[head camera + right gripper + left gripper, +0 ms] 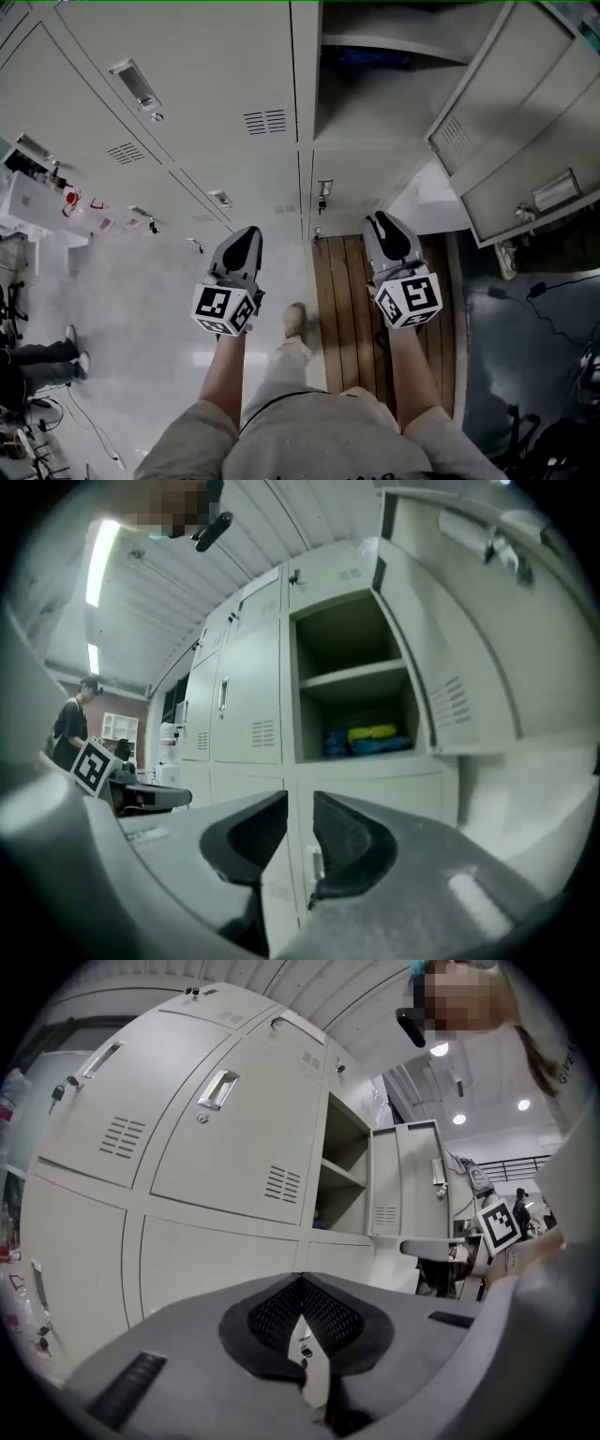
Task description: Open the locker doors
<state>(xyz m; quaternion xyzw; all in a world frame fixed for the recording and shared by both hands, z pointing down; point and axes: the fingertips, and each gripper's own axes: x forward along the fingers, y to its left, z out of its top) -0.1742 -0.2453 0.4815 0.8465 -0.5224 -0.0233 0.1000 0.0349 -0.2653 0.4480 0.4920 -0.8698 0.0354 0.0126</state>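
**Head view:** left claw [247, 234] and right claw [382, 223] hung clear of the pale grey steel lockers [206, 84]. One upper door [511, 112] stood open. The closed lower door [356, 178] beneath it lay just ahead of the right claw.

**Left gripper view:** left claw [302, 1283] tips together, empty, facing closed doors with recessed handles [217, 1088].

**Right gripper view:** right claw [298, 822] narrowly parted, nothing between. Small edge latch [317, 862] of the lower door [375, 789] in line.

**Judged:** door thin, stiff, light on its hinges, paint slick. Take hold at the latch.
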